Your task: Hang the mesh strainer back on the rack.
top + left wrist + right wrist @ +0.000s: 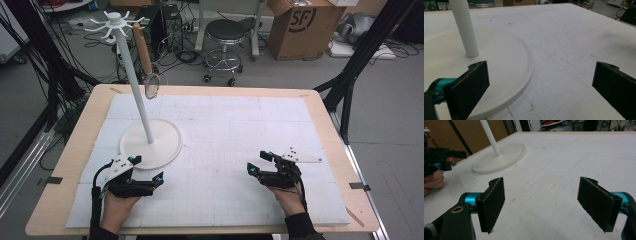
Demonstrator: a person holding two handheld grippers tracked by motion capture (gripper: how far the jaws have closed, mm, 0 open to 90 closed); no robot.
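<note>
1. Both hands are parked at the near edge of the table, each holding a claw. The left gripper is spread wide with nothing between its jaws, and the same goes for the right gripper: released, empty.

2. From the left gripper view, one jaw is seen hanging just over the rim of the round base of the white stand; whether it touches can't be told. The other jaw sits over bare white mat.

3. The strainer with its wooden handle is hung from one of the hooks at the top of the stand, well above the table and well apart from both claws.

4. Progress guess: if the job is hanging the strainer, it looks done, since nothing is held and nothing is left lying on the mat. If it's meant to be taken down, nothing has been started yet.

5. Not much is in the way. The pole is close to the left gripper, so it could get bumped on a reach upward. The stand looks tilted in the high view, probably just camera angle.

6. Behind the table, a stool, a cardboard box and a mess of cables are spotted on the floor, none of it near the work.
</note>
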